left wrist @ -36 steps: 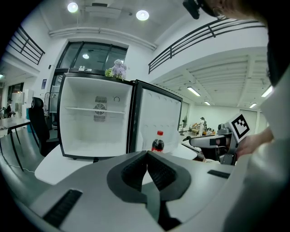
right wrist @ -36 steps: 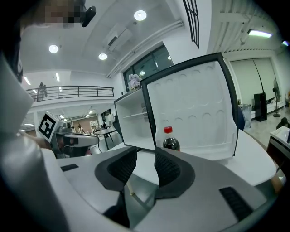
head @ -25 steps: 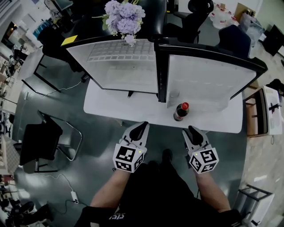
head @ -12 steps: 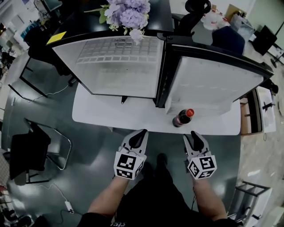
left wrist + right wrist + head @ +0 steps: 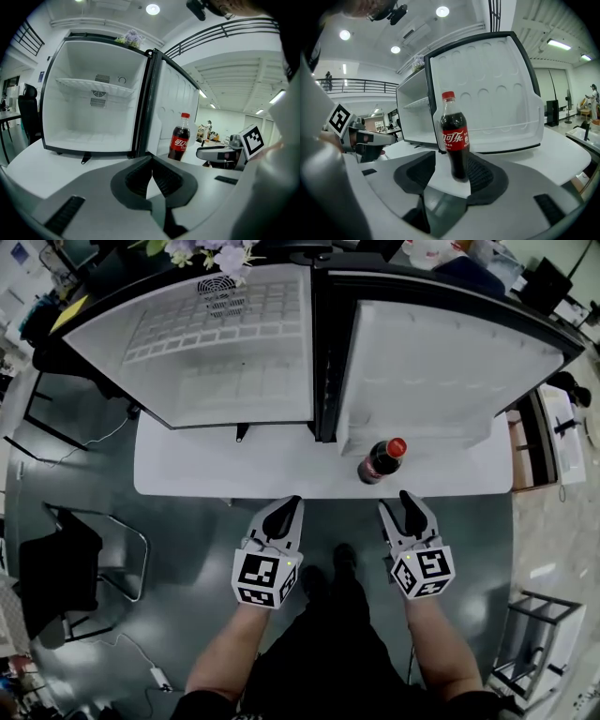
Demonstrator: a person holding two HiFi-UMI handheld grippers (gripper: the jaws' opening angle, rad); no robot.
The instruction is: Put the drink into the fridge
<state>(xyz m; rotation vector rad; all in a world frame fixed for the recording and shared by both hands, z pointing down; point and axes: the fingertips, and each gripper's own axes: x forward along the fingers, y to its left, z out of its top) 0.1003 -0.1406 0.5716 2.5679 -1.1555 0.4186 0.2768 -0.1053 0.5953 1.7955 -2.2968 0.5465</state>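
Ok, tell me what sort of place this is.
Most likely an open-plan office or workshop hall, not a kitchen: the open mini fridge sits on a white table, a black chair stands on the grey floor, and a railed upper gallery runs behind.

Head cam overhead; gripper cams low, prob. level, share fridge (image 5: 234,343) (image 5: 75,65) (image 5: 417,117).

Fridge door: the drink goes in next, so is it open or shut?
Open. The fridge door stands swung wide beside the fridge, whose white inside shows; the cola bottle stands on the table outside.
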